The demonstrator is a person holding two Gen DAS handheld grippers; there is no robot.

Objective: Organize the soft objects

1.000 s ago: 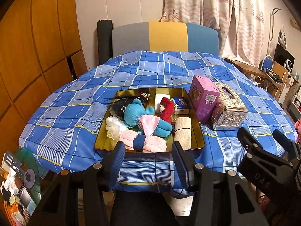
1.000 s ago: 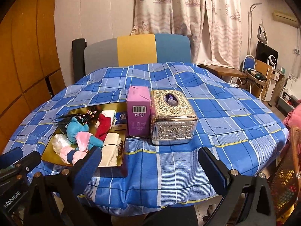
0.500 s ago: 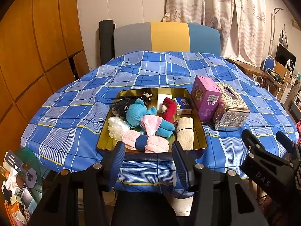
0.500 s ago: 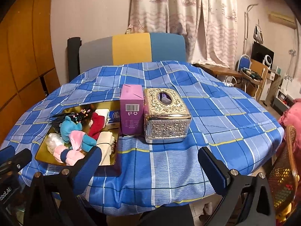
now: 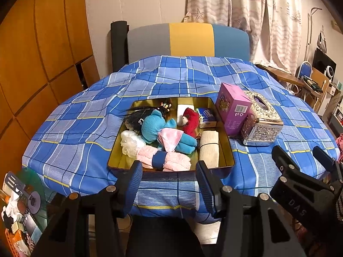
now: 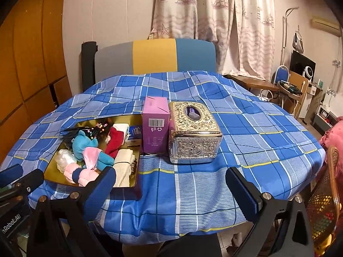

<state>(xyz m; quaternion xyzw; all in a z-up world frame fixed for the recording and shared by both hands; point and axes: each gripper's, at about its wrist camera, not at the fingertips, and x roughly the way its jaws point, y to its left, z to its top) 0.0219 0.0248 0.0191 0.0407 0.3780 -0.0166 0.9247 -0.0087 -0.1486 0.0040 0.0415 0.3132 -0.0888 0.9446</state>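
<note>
A tray (image 5: 225,132) sits toward the table's (image 5: 85,115) near edge. Inside it, a rolled towel (image 5: 164,160) lies along the near wall, a plush toy (image 5: 154,126) behind it, a folded cloth (image 5: 209,147) in the near right corner. A carton (image 5: 232,109) stands just right of the tray, a tissue box (image 5: 260,122) touching the carton's right side.

Both tongs are held level and empty: the left tongs (image 5: 169,184) spread moderately, the right tongs (image 6: 171,189) spread wide.
</note>
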